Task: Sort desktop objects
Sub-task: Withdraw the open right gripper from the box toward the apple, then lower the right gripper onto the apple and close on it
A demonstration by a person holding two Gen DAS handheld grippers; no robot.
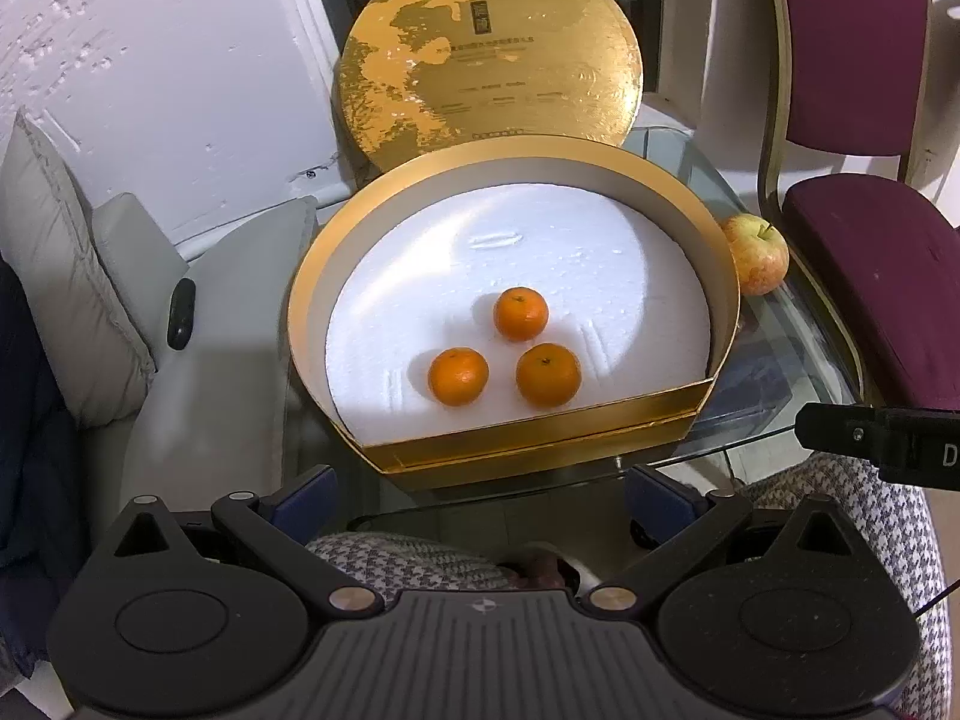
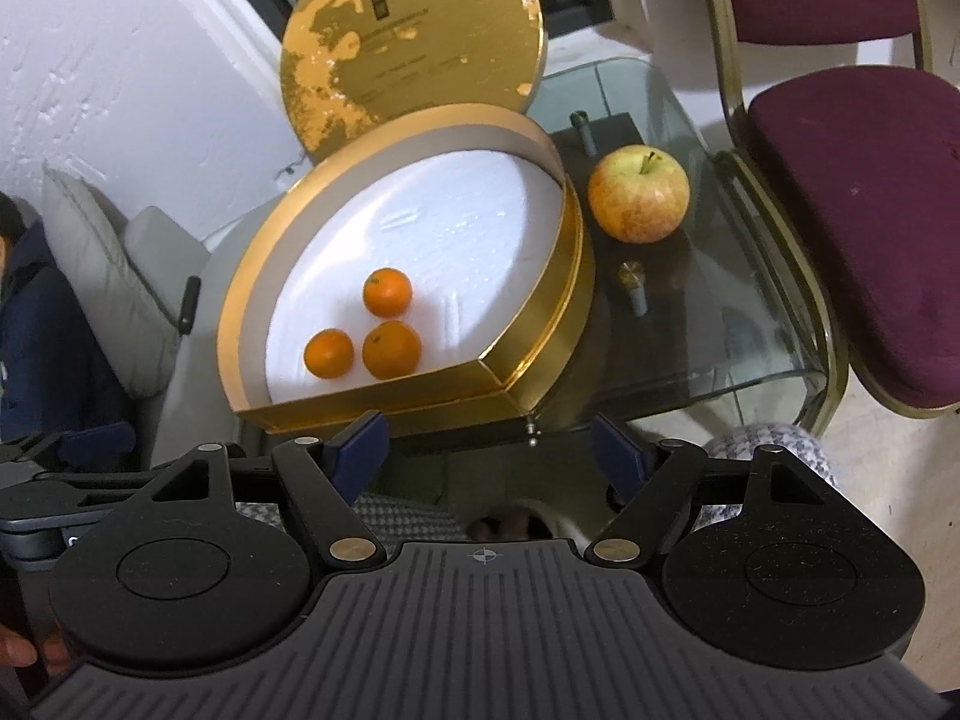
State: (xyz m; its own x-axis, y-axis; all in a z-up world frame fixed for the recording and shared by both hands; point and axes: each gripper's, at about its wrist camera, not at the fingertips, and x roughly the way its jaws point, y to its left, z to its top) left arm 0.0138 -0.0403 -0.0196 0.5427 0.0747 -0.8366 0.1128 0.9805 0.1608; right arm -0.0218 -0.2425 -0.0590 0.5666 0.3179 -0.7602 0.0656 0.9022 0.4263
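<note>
A round gold box point(image 1: 723, 276) point(image 2: 540, 306) with a white foam floor stands open on the glass table, its gold lid point(image 1: 489, 54) point(image 2: 414, 42) leaning upright behind it. Three oranges lie inside: one at the back point(image 1: 521, 314) point(image 2: 387, 293), one front left point(image 1: 458, 376) point(image 2: 328, 353), one front right point(image 1: 548, 374) point(image 2: 391, 349). An apple point(image 1: 757, 253) point(image 2: 638, 193) rests on the glass just right of the box. My left gripper point(image 1: 483, 498) is open, short of the box's front wall. My right gripper point(image 2: 489, 450) is open too, nothing between its blue pads.
The glass table point(image 2: 744, 324) ends at a curved edge on the right, close to a maroon chair point(image 1: 870, 252) point(image 2: 852, 210). A grey cushion point(image 1: 66, 276) and a white wall lie to the left. Metal table fittings point(image 2: 633, 285) stand near the apple. Houndstooth cloth point(image 1: 408, 564) shows below.
</note>
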